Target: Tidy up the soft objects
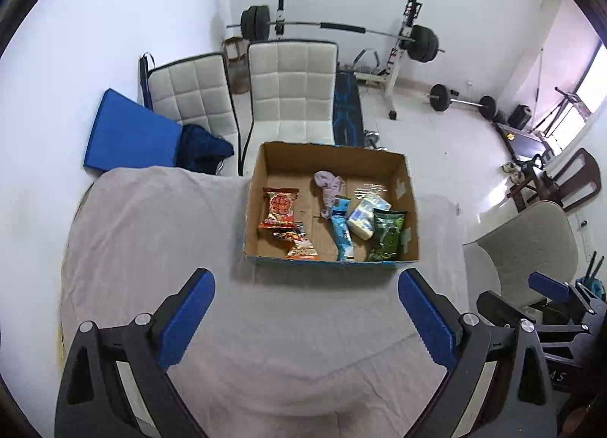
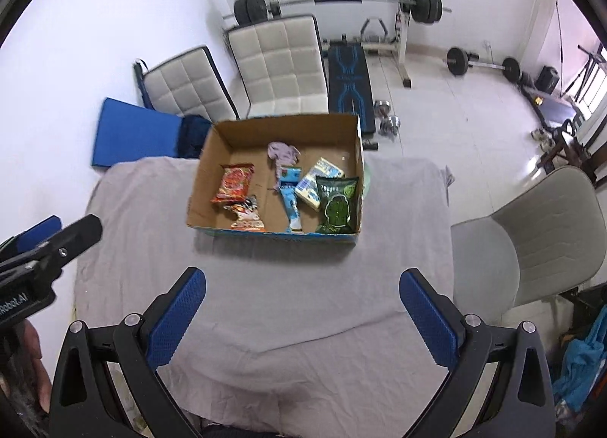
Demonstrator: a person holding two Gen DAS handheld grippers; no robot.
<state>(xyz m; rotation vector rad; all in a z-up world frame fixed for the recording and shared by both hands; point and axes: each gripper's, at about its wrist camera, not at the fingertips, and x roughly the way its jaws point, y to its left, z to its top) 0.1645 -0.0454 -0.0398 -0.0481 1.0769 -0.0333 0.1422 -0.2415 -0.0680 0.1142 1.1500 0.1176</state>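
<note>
- My left gripper [image 1: 305,318] hangs over the grey cloth [image 1: 151,233], jaws wide apart, nothing between them.
- The box [image 1: 326,157] sits on the cloth ahead of both grippers, open at the top.
- At the box's left: a red snack bag [image 1: 280,207], and just in front of it a second snack bag [image 1: 299,242], touching or overlapping it.
- In the middle: a pale lilac rag [image 1: 329,184] toward the back, then a light-blue pouch [image 1: 341,231] lying lengthwise.
- At the right: a white pack [image 1: 366,216] and a green bag [image 1: 387,235] against the right wall, overlapping.
- My right gripper [image 2: 301,314] also hangs over the cloth, jaws wide apart and empty.
- A white chair [image 2: 546,225] stands right of the table.
</note>
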